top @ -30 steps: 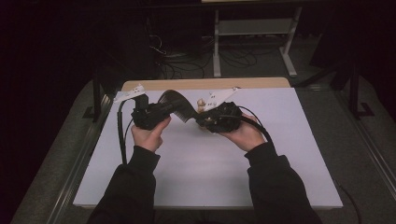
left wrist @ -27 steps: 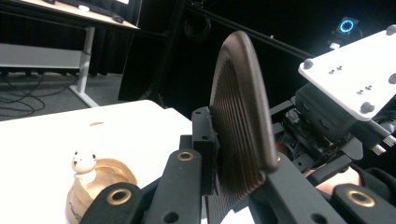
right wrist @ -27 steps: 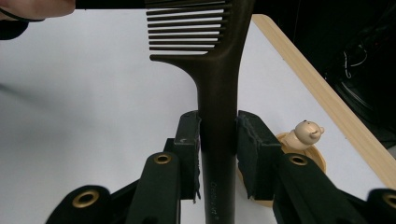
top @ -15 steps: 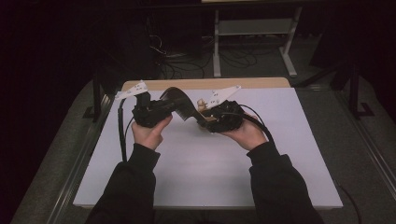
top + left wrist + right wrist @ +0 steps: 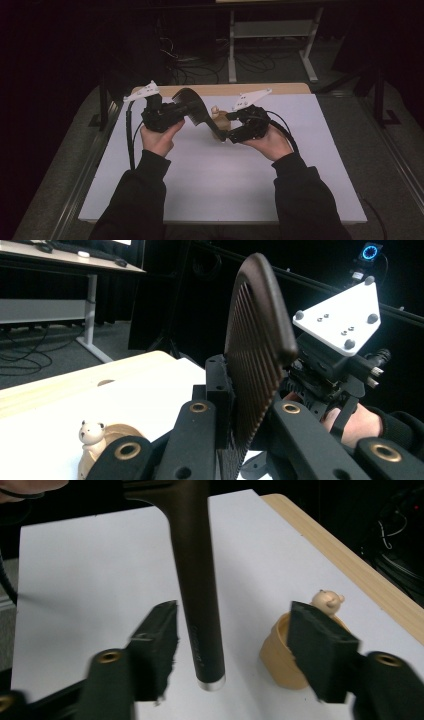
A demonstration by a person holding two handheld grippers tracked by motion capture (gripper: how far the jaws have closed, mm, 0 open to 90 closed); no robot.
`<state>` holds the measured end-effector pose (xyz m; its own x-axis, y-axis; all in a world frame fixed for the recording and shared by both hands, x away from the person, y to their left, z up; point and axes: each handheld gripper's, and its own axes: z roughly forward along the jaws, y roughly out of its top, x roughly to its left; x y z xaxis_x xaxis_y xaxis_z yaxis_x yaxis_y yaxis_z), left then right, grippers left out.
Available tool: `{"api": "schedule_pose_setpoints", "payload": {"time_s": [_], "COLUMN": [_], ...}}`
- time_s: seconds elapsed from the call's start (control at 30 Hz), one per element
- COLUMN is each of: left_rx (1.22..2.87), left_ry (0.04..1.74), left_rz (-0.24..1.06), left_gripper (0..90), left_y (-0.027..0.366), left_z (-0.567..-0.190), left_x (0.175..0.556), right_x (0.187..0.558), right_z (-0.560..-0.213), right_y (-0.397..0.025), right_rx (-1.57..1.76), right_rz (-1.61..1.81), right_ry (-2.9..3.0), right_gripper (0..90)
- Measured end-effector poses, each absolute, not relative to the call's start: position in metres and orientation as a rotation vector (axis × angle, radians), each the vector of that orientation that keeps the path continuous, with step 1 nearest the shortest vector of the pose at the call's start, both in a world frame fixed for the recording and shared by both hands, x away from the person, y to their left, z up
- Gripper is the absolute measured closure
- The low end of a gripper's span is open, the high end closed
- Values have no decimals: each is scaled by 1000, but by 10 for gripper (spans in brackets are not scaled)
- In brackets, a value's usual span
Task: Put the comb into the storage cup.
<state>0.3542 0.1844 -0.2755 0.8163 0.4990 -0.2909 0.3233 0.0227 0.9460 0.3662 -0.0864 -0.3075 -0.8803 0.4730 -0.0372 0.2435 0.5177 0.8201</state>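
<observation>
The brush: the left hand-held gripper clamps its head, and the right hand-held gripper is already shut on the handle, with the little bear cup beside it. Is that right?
Not quite. The right hand-held gripper is open: in the right gripper view its jaws stand apart on either side of the brush handle, touching nothing. The left hand-held gripper does clamp the head, and the bear cup sits beside.

1. The hairbrush [image 5: 257, 347] is dark brown, with rows of thin lines on its flat face.
2. The brush handle [image 5: 196, 580] has a small silver tip at its end.
3. The little bear cup [image 5: 290, 647] is light tan.
4. The table top [image 5: 225, 175] is white, with a pale wood edge.
5. Both grippers are black, and each has a white three-cornered plate [image 5: 340, 315].
6. The sleeves [image 5: 135, 200] are black.
</observation>
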Motion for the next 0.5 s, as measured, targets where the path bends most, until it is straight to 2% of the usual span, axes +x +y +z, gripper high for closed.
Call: {"api": "schedule_pose_setpoints", "payload": {"time_s": [0.13, 0.23, 0.33, 0.5], "left_rx": [1586, 1597, 1597, 1604], "left_ry": [664, 658, 659, 661], "left_rz": [160, 167, 167, 170], "left_gripper": [853, 853, 853, 852], "left_y": [183, 182, 181, 181], "left_z": [-272, -270, -269, -268], "left_x": [356, 357, 358, 362], "right_x": [366, 366, 364, 363], "right_z": [-313, -316, -319, -323], "right_y": [-93, -100, -106, -117], "right_rx": [658, 680, 697, 724], "right_rz": [1296, 1309, 1325, 1349], "right_ry": [2498, 2496, 2486, 2471], "right_gripper": [148, 115, 43, 8]}}
